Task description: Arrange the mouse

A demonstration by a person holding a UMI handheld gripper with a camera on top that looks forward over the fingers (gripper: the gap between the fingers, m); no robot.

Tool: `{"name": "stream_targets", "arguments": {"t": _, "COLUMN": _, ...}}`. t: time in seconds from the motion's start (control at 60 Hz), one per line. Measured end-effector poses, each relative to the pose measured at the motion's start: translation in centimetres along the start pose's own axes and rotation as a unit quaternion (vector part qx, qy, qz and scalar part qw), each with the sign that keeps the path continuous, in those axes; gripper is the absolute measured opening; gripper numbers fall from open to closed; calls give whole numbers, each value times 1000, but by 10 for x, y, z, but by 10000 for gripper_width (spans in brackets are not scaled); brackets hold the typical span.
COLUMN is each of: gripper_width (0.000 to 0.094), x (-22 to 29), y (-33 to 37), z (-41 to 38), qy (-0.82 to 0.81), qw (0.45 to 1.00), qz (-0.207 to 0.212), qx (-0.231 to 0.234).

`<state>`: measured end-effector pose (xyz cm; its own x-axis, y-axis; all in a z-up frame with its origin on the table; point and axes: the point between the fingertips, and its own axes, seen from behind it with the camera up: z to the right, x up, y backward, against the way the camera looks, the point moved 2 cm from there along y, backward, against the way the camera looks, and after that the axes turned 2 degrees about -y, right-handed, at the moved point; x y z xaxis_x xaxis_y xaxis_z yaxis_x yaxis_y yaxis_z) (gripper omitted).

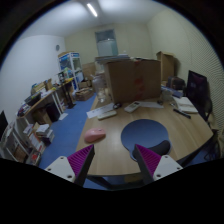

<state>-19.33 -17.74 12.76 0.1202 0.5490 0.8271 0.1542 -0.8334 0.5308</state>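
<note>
Wooden surface (120, 150) is seen bearing a round blue mat (146, 133) and pink mouse (94, 137), tool (113, 162) spread, nothing held

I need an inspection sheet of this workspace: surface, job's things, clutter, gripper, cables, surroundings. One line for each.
Surface: wooden table, a round blue mat on it ahead of the fingers.
Job's things: pink object, possibly the mouse, near the table's edge, beyond the left finger.
Clutter: cardboard box at the far end; papers beside it.
Gripper: gripper open, nothing between its fingers.
Cables: nothing seen.
Surroundings: office room, blue floor, crowded shelves, ceiling light.
</note>
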Motion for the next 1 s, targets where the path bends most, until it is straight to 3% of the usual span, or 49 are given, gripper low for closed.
{"name": "stream_targets", "arguments": {"t": 0.333, "gripper_width": 832, "x": -28, "y": -88, "z": -96, "qy": 34, "qw": 997, "qz": -26, "qx": 68}}
{"name": "stream_targets", "arguments": {"t": 0.717, "gripper_width": 831, "x": -41, "y": -214, "z": -122, "qy": 52, "qw": 997, "qz": -54, "qx": -7}}
{"name": "stream_targets", "arguments": {"t": 1.0, "gripper_width": 820, "x": -8, "y": -271, "z": -119, "qy": 56, "qw": 997, "qz": -41, "qx": -41}}
